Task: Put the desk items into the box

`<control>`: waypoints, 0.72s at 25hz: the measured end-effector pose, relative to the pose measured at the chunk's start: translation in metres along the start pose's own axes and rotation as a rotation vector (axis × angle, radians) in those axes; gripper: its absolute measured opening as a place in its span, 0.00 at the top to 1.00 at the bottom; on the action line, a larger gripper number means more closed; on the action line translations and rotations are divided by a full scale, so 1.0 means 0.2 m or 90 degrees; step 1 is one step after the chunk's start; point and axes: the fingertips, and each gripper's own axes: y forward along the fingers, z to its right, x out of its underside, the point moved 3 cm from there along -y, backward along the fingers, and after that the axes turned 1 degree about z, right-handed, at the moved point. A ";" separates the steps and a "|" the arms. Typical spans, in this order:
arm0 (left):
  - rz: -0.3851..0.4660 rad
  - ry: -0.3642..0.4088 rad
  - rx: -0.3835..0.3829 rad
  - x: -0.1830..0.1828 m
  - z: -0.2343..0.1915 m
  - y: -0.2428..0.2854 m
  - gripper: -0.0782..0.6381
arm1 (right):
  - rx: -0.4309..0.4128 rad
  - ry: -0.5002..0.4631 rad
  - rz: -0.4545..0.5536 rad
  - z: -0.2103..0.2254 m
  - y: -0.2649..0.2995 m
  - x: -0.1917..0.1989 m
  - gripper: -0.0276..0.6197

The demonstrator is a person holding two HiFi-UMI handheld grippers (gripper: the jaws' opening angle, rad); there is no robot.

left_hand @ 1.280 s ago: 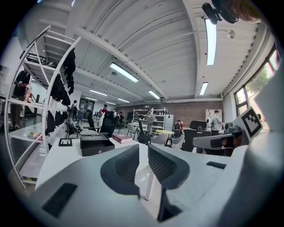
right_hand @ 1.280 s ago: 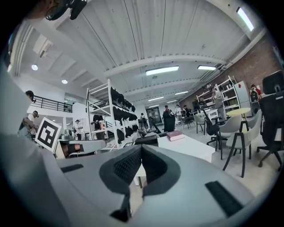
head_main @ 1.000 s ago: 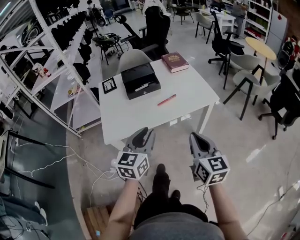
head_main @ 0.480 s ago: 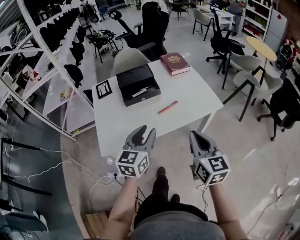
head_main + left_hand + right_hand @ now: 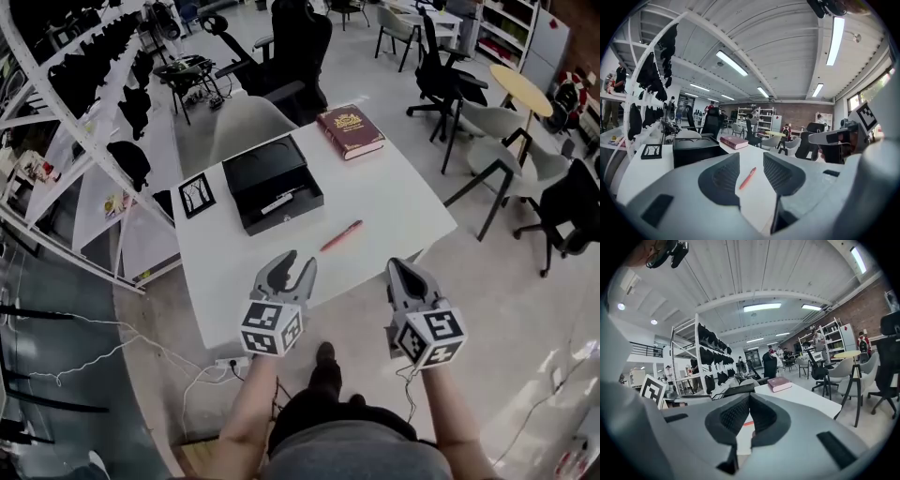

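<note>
An open black box [image 5: 272,187] stands at the back left of the white table [image 5: 403,202]; a white pen-like item lies in it. A red pen [image 5: 341,235] lies mid-table, and a dark red book [image 5: 350,130] at the far edge. My left gripper [image 5: 290,266] hovers at the table's near edge, its jaws opening with nothing between them. In the left gripper view, the left gripper [image 5: 751,161] frames the pen [image 5: 747,178], with the box [image 5: 696,147] and book [image 5: 733,142] beyond. My right gripper [image 5: 401,269] [image 5: 748,401] is shut and empty, facing the book [image 5: 779,384].
A framed black-and-white marker card [image 5: 196,195] lies left of the box. A white shelf rack [image 5: 84,141] runs along the left. A grey chair [image 5: 248,117] stands behind the table. Office chairs and a round yellow table [image 5: 520,94] are at the right. Cables [image 5: 141,347] trail on the floor.
The table has drawn nearer, so both grippers now hang at its near edge. The left gripper's jaws have spread wider. The right gripper stays shut.
</note>
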 end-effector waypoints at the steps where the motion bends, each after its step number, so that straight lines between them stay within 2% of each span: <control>1: -0.002 -0.003 0.006 0.00 -0.02 0.03 0.69 | 0.007 0.001 0.000 0.01 0.02 -0.01 0.95; 12: -0.047 0.004 0.083 0.02 -0.15 0.30 0.67 | 0.074 0.006 0.000 0.10 0.24 -0.06 0.95; 18: -0.093 0.016 0.121 0.07 -0.18 0.42 0.67 | 0.106 0.008 0.003 0.13 0.30 -0.08 0.95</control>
